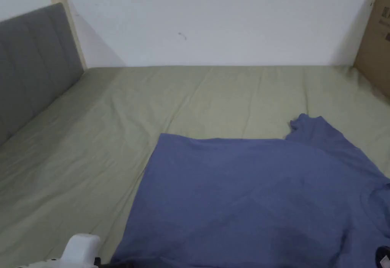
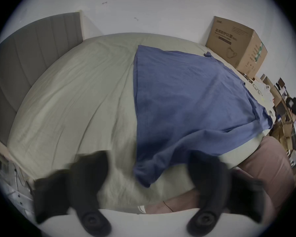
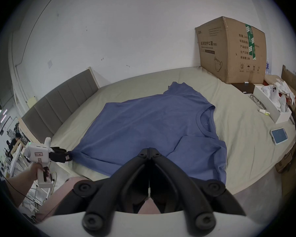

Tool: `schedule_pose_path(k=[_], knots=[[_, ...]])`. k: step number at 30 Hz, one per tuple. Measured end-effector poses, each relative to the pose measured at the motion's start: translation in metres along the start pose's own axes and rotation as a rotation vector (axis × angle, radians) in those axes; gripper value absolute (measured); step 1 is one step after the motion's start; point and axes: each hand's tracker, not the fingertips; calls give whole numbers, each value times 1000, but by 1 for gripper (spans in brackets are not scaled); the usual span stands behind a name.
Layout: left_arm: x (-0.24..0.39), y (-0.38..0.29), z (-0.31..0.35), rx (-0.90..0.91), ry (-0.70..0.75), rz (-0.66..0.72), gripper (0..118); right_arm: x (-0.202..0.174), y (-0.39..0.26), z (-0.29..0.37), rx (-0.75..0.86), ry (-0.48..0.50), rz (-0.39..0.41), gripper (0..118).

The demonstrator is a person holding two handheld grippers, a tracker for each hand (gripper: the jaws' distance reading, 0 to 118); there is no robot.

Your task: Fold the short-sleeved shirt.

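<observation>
On bed [image 3: 237, 121] | left gripper [image 2: 149, 165] fingers wide apart, astride shirt [image 2: 186, 95] corner | right gripper [image 3: 149, 151] fingers closed, shirt hold unclear

Green-sheeted bed [image 3: 229, 124] under blue shirt [image 3: 143, 124], cardboard box [image 3: 232, 50], phone [image 3: 278, 135]

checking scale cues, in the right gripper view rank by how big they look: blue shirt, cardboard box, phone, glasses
1. blue shirt
2. cardboard box
3. phone and glasses: look alike in extent, so unranked.

Matt blue cloth shirt [image 3: 149, 121], creased green bedsheet [image 1: 114, 135], cardboard box [image 3: 232, 50]
</observation>
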Motion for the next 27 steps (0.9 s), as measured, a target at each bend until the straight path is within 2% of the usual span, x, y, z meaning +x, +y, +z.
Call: schedule_pose_path(k=[2, 4, 6, 7, 9, 10, 11, 12, 13, 14, 16, 18, 19, 20, 21, 22, 23, 27], knots=[[10, -8, 1, 8, 8, -30, 4, 7, 1, -1, 1, -11, -11, 0], [17, -6, 8, 40, -12, -33, 4, 20, 2, 1, 23, -29, -57, 0], [27, -8, 18, 88, 18, -50, 4, 42, 3, 3, 45, -35, -129, 0], [32, -9, 23, 101, -26, -18, 4, 54, 3, 3, 48, -77, -165, 0], [27, -6, 27, 125, -46, 11, 4, 78, 0, -2, 25, -126, -201, 0], [31, -5, 31, 135, -46, 16, 4, 93, -3, -9, -23, -119, -210, 1], [33, -4, 34, 142, -34, 1, 4, 105, -8, -14, -66, -142, -233, 20], [31, 1, 35, 142, -44, 8, 4, 116, -13, -22, -116, -176, -255, 80], [34, 2, 36, 144, -50, 13, 4, 133, -24, -34, -208, -186, -267, 115], [37, 3, 37, 147, -50, 16, 4, 141, -27, -39, -176, -175, -259, 116], [38, 8, 38, 146, -51, 17, 4, 156, -41, -53, -297, -270, -284, 116], [42, 10, 37, 140, -48, 16, 4, 167, -51, -61, -365, -265, -275, 115], [46, 11, 36, 132, -54, 24, 4, 168, -54, -64, -333, -264, -272, 113], [44, 12, 36, 123, -38, 13, 4, 168, -54, -66, -338, -267, -255, 106], [44, 13, 35, 111, -27, 8, 4, 164, -57, -66, -347, -273, -232, 78], [45, 13, 33, 95, -12, 9, 4, 161, -57, -68, -370, -281, -203, 43], [46, 13, 33, 84, -6, 16, 4, 159, -57, -71, -394, -264, -187, 30], [41, 11, 32, 55, -5, 80, 4, 149, -54, -66, -376, -245, -126, 8]])
